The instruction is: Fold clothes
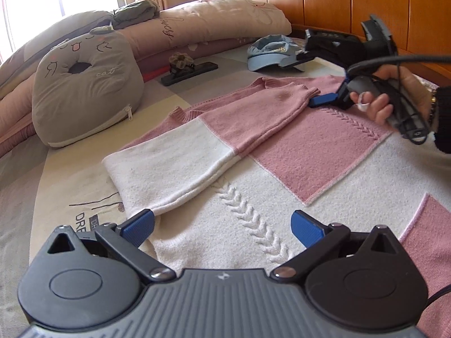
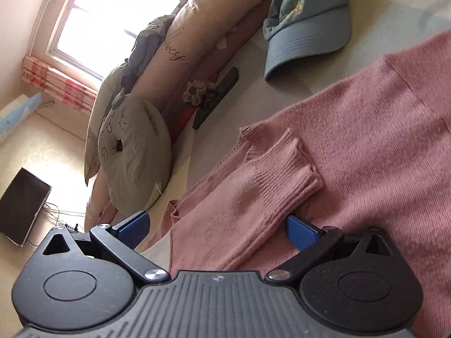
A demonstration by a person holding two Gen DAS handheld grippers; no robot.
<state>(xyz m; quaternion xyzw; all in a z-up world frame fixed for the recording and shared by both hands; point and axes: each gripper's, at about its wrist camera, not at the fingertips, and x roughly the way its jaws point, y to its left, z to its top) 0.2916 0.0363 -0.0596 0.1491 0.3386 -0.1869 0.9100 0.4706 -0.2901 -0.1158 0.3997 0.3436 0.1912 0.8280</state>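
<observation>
A pink-and-white sweater (image 1: 282,152) lies flat on a bed (image 1: 33,191), filling the centre of the left wrist view. One sleeve (image 1: 197,146) is folded across the body, its white lower part running toward 7 o'clock and its pink cuff (image 2: 284,166) toward 1 o'clock.

Left gripper (image 1: 222,225): jaws apart, low over the white hem; its left pad (image 1: 139,225) sits just beside the sleeve's white end.

Right gripper (image 2: 217,229): jaws apart, straddling the pink sleeve near the cuff, one pad (image 2: 301,232) tucked against the sleeve's edge. In the left wrist view it appears at 2 o'clock, held by a hand (image 1: 394,98).

Bed surface: a grey cat cushion (image 1: 84,90) at 10 o'clock, a long rolled quilt (image 1: 203,25) at 12 o'clock, a blue cap (image 1: 267,53) at 1 o'clock and a dark hair clip (image 1: 186,67) between cushion and cap.

Room: a wooden headboard (image 1: 338,0) at 1 o'clock; in the right wrist view, a bright window (image 2: 112,14) at 11 o'clock and a dark screen (image 2: 22,211) at 8 o'clock.
</observation>
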